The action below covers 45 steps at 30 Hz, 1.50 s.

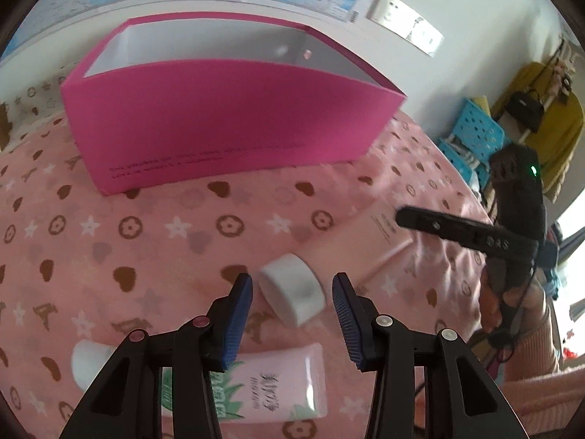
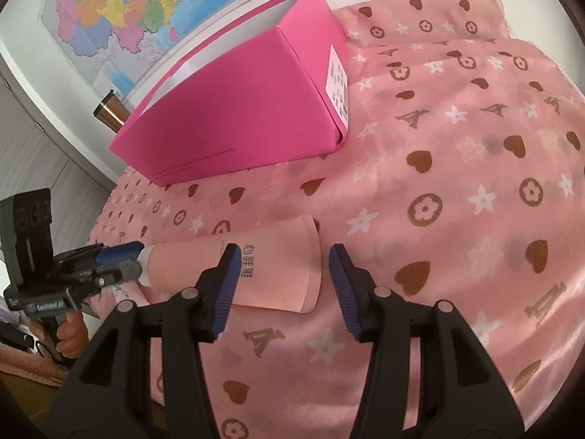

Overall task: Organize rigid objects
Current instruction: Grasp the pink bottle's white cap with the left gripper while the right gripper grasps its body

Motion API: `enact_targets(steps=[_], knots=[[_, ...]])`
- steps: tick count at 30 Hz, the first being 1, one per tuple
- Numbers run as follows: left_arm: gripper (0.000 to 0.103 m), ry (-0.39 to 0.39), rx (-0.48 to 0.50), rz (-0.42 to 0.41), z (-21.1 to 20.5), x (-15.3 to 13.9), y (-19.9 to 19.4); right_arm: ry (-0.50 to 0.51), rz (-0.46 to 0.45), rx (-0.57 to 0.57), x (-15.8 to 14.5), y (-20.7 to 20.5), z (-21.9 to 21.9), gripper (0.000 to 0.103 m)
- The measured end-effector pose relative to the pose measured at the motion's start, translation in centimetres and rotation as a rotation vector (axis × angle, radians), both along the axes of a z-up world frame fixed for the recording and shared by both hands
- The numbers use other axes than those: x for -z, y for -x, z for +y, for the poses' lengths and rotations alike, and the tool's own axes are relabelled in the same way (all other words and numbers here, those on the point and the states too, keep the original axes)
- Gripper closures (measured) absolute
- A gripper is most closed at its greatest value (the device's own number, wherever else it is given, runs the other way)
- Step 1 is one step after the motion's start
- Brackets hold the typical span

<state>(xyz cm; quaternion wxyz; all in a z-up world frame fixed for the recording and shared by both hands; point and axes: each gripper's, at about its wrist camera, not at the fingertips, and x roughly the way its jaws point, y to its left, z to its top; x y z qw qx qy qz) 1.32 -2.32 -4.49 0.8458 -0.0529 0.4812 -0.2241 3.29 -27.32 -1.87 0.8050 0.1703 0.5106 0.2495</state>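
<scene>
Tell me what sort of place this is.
Probably a bedroom at home: a pink patterned blanket spread as the work surface, a coloured wall map, and bags hung by yellow clothes.

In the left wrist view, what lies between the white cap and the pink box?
Only the bare pink blanket with its hearts and flowers. In the left wrist view, nothing rests between the white cap and the pink box.

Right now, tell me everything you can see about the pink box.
The pink box is a long, rigid, magenta carton, seemingly cardboard, open-topped with a pale grey-white inside. One long side carries small dark print; one end bears a white label. It sits upright on the patterned pink cloth, near the wall, apart from both grippers.
</scene>
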Motion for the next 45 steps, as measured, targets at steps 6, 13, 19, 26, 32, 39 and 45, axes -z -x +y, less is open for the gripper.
enact_targets(steps=[6,13,19,26,32,39,45], knots=[[0.061,0.003,0.015,0.017,-0.6,0.1,0.2,0.047,-0.018,-0.028,-0.2,0.1,0.9,0.05],[0.059,0.012,-0.003,0.025,-0.4,0.0,-0.1,0.034,-0.013,-0.008,-0.5,0.3,0.7,0.05],[0.058,0.016,-0.019,-0.001,-0.2,-0.7,-0.3,0.03,-0.037,-0.004,-1.6,0.6,0.7,0.05],[0.058,0.003,-0.025,-0.026,-0.1,-1.3,-0.5,0.032,-0.05,-0.007,-2.1,0.5,1.0,0.05],[0.058,-0.027,-0.039,-0.009,-0.1,0.0,-1.6,0.014,-0.026,-0.008,-1.1,-0.3,1.1,0.05],[0.059,-0.036,-0.046,-0.008,-0.2,0.8,-1.6,0.002,-0.004,-0.008,0.2,-1.1,1.2,0.051],[0.065,-0.06,-0.055,-0.033,-0.3,0.7,-1.3,0.01,-0.021,-0.011,0.2,-0.8,1.3,0.051]])
